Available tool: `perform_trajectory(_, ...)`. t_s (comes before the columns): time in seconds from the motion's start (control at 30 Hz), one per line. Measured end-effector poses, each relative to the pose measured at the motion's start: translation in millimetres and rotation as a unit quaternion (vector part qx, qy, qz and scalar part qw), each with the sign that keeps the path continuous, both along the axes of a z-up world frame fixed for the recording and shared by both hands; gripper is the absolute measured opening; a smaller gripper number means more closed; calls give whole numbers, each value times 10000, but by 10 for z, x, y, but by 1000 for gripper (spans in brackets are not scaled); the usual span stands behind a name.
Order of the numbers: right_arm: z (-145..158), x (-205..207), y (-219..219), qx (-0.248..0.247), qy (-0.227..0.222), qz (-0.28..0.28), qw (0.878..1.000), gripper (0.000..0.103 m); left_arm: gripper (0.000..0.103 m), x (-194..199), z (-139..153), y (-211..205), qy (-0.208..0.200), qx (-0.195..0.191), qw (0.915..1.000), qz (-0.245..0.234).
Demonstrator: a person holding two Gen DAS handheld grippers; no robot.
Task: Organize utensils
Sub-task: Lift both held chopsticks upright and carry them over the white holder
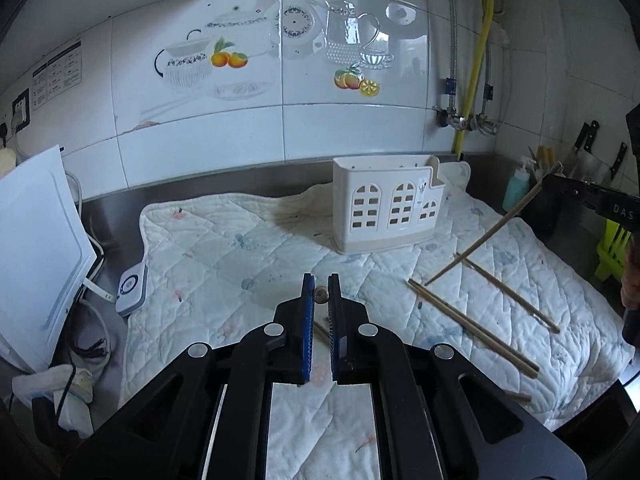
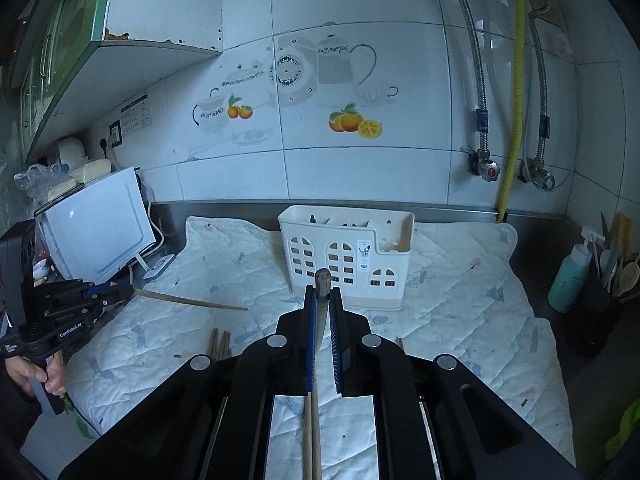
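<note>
White utensil caddy [image 2: 346,254] upright on the quilted mat [image 2: 460,300], against the steel backsplash. In front of the caddy, right gripper [image 2: 323,292] clamped on one chopstick [image 2: 322,280], end-on, tip toward the caddy front. Left of the caddy, left gripper [image 2: 120,291] pinching another chopstick [image 2: 192,301], held level above the mat. Loose chopsticks [image 1: 472,322] flat on the mat, forward and right of the caddy.

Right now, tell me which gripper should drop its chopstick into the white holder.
Right. The right gripper is shut on a chopstick aimed straight at the white holder just ahead. The left gripper holds one too, but the holder sits off to its right.
</note>
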State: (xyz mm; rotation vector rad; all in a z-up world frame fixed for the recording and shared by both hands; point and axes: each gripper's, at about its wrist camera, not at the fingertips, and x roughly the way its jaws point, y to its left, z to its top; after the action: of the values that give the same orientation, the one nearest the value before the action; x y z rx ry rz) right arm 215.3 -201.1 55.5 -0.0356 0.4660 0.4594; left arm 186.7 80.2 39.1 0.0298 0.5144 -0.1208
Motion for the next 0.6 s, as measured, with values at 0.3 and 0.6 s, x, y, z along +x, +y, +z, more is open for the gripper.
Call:
perform_trajectory(0.3, 602, 367, -67, -75, -319, -58, 9994, 7, 5, 487, 510, -48, -279, 261, 9991, -190)
perform_trajectory(0.6, 1170, 790, -145, -227, -733, -353, 9964, 6, 5, 960, 1119, -162, -603, 79, 9973, -407)
